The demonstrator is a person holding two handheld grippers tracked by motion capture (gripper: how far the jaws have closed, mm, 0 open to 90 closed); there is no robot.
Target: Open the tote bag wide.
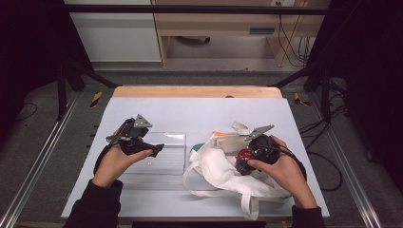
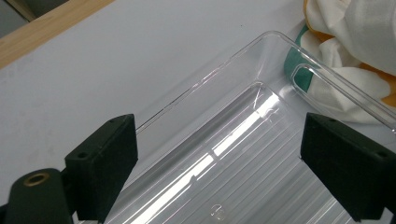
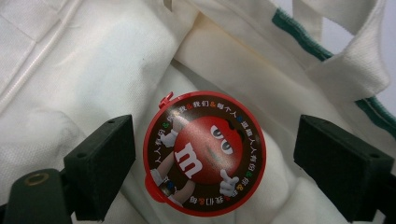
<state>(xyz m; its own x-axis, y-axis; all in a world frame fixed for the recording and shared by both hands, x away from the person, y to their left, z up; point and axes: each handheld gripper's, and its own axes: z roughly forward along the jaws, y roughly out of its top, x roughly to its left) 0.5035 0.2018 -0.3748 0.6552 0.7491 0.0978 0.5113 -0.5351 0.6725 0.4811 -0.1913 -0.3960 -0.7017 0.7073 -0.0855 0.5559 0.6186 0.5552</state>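
- Right gripper view: round red M&M's tin (image 3: 205, 154) is framed by released jaws, lying on white tote bag (image 3: 84, 60).
- Left gripper (image 2: 219, 172): jaws spread above clear plastic tray (image 2: 261, 154).

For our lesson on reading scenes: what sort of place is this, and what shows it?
Probably a lab recording station: a covered table framed by black rails, loose cables behind, and a handheld left gripper and right gripper.

high: overhead, facing forward | tongs cameras: close, looking down
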